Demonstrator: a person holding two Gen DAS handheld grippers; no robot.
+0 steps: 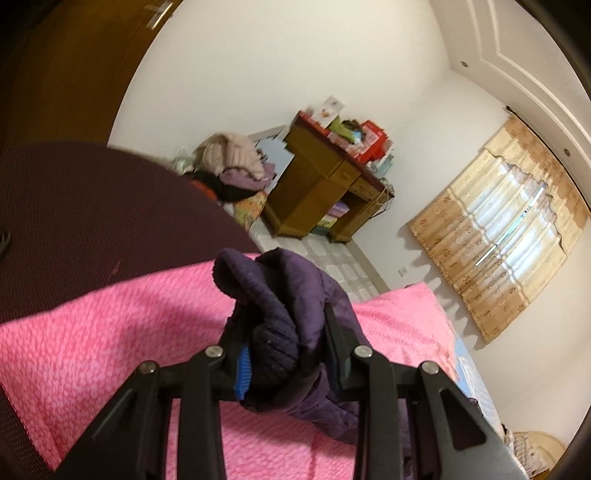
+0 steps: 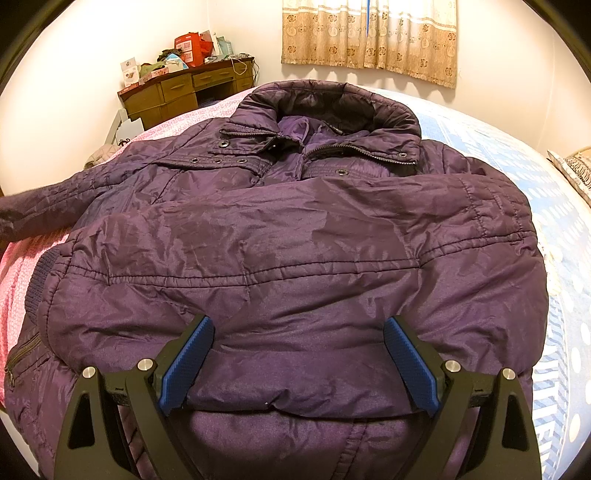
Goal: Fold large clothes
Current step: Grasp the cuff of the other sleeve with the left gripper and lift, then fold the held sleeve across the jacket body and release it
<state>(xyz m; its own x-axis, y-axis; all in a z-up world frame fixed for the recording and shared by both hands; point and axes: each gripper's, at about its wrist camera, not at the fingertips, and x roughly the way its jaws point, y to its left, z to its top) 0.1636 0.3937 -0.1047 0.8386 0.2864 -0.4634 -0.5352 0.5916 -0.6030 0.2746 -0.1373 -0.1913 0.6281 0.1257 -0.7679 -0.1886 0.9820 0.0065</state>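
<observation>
A large purple padded jacket (image 2: 295,221) lies front up on the bed, its collar (image 2: 332,107) at the far end. One sleeve (image 2: 369,199) is folded across the chest. The other sleeve (image 2: 37,206) stretches off to the left. My left gripper (image 1: 284,317) is shut on that sleeve's dark ribbed cuff (image 1: 240,273), which it holds bunched above the pink bedcover (image 1: 110,332). My right gripper (image 2: 299,322) stands open over the jacket's lower front. Its blue pads (image 2: 188,362) are spread wide on the fabric with nothing pinched.
A blue dotted sheet (image 2: 554,240) covers the bed's right side, with a pillow (image 2: 576,166) at its edge. A cluttered wooden desk (image 2: 177,92) and a pile of clothes (image 1: 232,162) stand by the far wall. A curtain (image 2: 369,33) hangs behind. Dark maroon cloth (image 1: 92,221) fills the left wrist view's left.
</observation>
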